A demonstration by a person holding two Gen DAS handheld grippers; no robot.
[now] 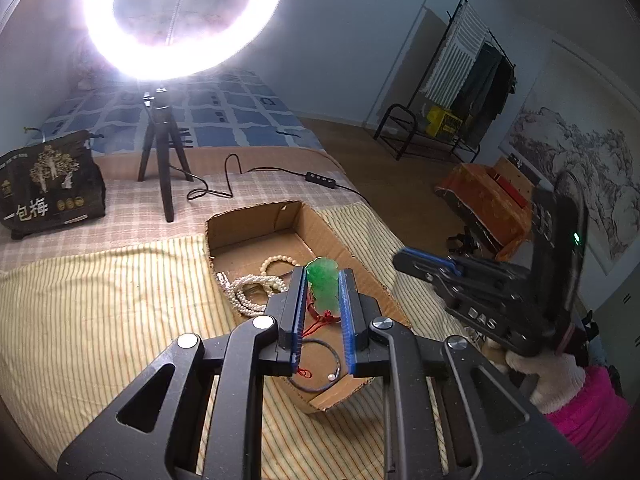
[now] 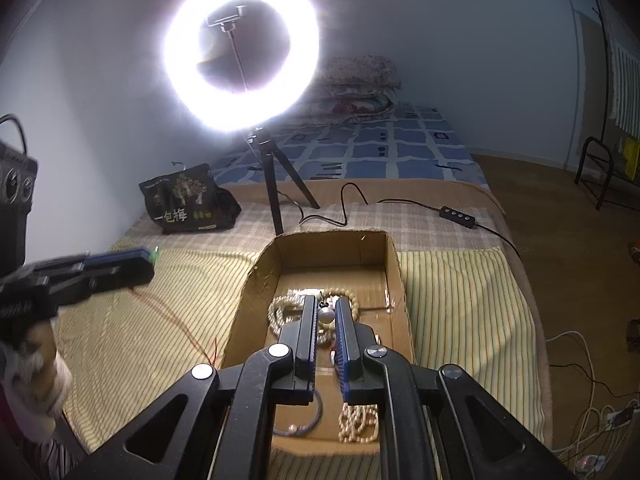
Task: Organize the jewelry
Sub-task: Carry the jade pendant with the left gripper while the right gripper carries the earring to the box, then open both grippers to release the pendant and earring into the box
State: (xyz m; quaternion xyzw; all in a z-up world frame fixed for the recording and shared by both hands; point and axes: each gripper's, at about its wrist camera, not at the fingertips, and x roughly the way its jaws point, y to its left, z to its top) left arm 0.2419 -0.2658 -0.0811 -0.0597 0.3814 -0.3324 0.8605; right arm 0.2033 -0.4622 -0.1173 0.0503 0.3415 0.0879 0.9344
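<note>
My left gripper is shut on a green jade pendant whose red cord hangs toward the open cardboard box on the bed. In the box lie a white pearl necklace, a cream bead bracelet and a dark cord bangle with a pearl. My right gripper is shut on a large pearl of a necklace, low over the box; pearl strands hang below it. The left gripper shows left of the box in the right wrist view; the right gripper shows in the left wrist view.
A lit ring light on a black tripod stands behind the box, its cable and controller trailing right. A dark printed bag sits at back left. Striped yellow cloth covers the bed. A clothes rack stands across the room.
</note>
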